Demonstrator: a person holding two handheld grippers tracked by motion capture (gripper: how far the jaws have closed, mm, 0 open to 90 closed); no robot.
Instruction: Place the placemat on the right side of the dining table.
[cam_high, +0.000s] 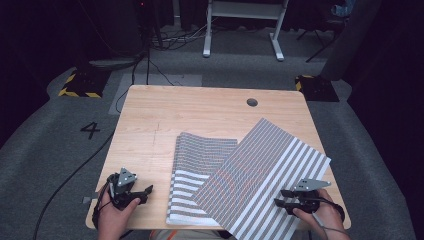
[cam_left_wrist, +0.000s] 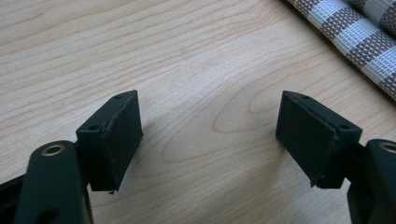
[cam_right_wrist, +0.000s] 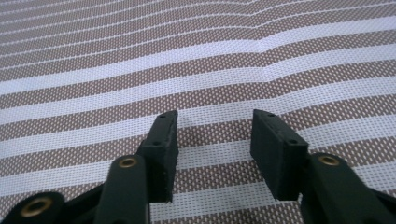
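Over striped mat (cam_right_wrist: 140, 70), right gripper (cam_right_wrist: 212, 140) agape

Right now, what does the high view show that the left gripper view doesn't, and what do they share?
The high view alone takes in the right gripper, open over the angled striped mat, and the table's round hole. The left gripper view alone gives a close look at the left gripper, jaws apart with bare wood between. Both share the wooden table and the striped mat stack.
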